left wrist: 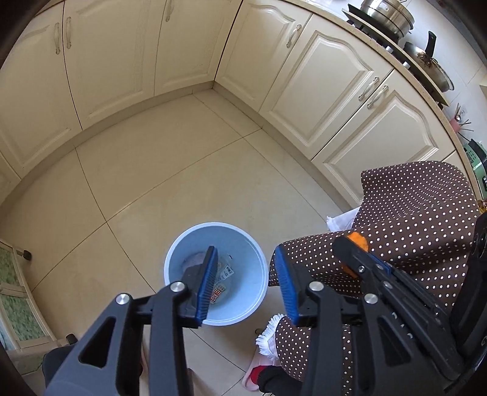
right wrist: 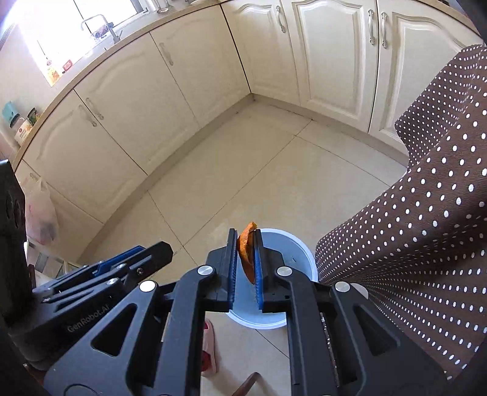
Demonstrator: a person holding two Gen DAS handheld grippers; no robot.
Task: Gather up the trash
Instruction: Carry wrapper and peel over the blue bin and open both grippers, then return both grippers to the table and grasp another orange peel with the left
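The orange peel (right wrist: pixel 247 252) sits pinched between the blue pads of my right gripper (right wrist: pixel 246 259), a curled strip standing on edge with its top end poking out past the fingertips. Straight below it is the pale blue bin (right wrist: pixel 299 248), standing on the tiled floor (right wrist: pixel 243 170) a little way out from the corner where the two runs of cream cabinets (right wrist: pixel 127 100) meet. My right gripper is clamped tight on the peel and tilts steeply down at the bin's mouth.

My left gripper (left wrist: pixel 246 280) points down just as steeply at the same bin (left wrist: pixel 243 243), its jaws parted with nothing between them; through the gap I see the bin's inside, where a few scraps of printed wrapper (left wrist: pixel 223 281) lie on the bottom. One blue pad (left wrist: pixel 208 280) hangs over the bin's opening, the other over its rim next to my clothing.

The two grippers sit close side by side, and from the left wrist view the right one (left wrist: pixel 354 243) shows with the peel (left wrist: pixel 359 239) at its tip. My brown polka-dot apron (right wrist: pixel 426 213) hangs just beside the bin. Pots (left wrist: pixel 392 15) stand on the stove along the bench.
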